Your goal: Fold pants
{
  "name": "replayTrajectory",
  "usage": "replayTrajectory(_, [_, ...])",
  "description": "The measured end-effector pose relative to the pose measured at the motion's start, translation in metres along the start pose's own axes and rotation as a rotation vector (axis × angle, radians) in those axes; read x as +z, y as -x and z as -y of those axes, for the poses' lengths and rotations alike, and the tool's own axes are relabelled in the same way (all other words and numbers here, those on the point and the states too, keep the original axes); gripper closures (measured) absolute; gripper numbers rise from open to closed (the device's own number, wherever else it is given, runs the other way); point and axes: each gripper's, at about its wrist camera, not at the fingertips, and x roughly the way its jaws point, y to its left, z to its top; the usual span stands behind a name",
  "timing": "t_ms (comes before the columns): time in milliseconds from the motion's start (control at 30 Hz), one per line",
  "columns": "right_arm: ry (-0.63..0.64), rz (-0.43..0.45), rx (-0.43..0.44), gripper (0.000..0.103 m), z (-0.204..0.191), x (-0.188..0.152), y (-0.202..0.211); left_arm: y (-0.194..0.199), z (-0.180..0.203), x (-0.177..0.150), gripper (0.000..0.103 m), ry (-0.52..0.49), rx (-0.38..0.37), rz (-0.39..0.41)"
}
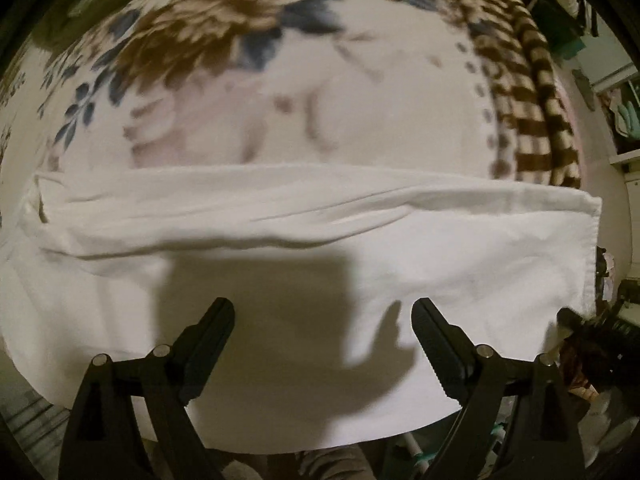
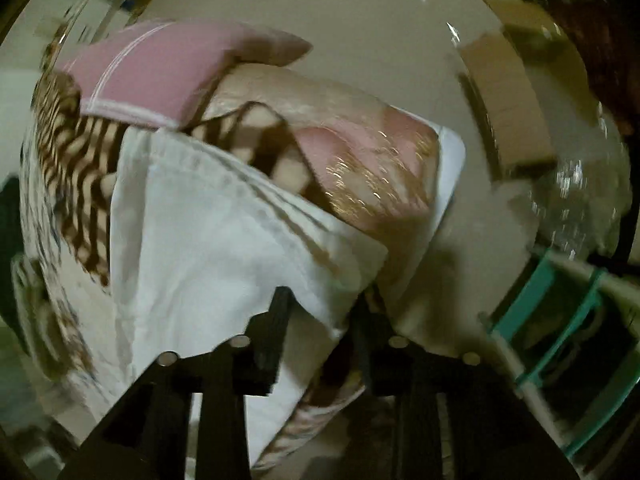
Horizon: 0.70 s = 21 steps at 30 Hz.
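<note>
A floral bedspread (image 1: 248, 92) fills the upper frame of the left view, with the white pants (image 1: 280, 224) lying across its lower half. The left tool (image 1: 323, 312) hovers wide over them. The right tool (image 2: 320, 300) is narrow, pinching the pants' edge, lower centre.

Black ribbed fingers (image 1: 430, 324), silver pivot pins, black triangular-cutout arms
</note>
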Motion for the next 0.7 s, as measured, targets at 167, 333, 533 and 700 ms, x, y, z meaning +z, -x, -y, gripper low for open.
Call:
replayTrajectory(167, [0.04,0.052,-0.106,0.093,-0.013,-0.009,0.003,0.008,-0.028,-0.007,0.012,0.046,0.022,0.004])
replayTrajectory(333, [0.21,-0.007,-0.211,0.061,-0.062,-0.028,0.022,0.026,-0.121,-0.031,0.012,0.179,0.038,-0.003])
replayTrajectory(533, [0.74,-0.166,-0.107,0.045,-0.223,-0.132,0.015,0.056,-0.265,-0.062,0.012,0.376,0.133,0.017])
replayTrajectory(700, [1.213,-0.316,-0.021,0.042,-0.384,-0.252,-0.045,0.051,-0.364,-0.066,0.012,0.46,0.209,0.006])
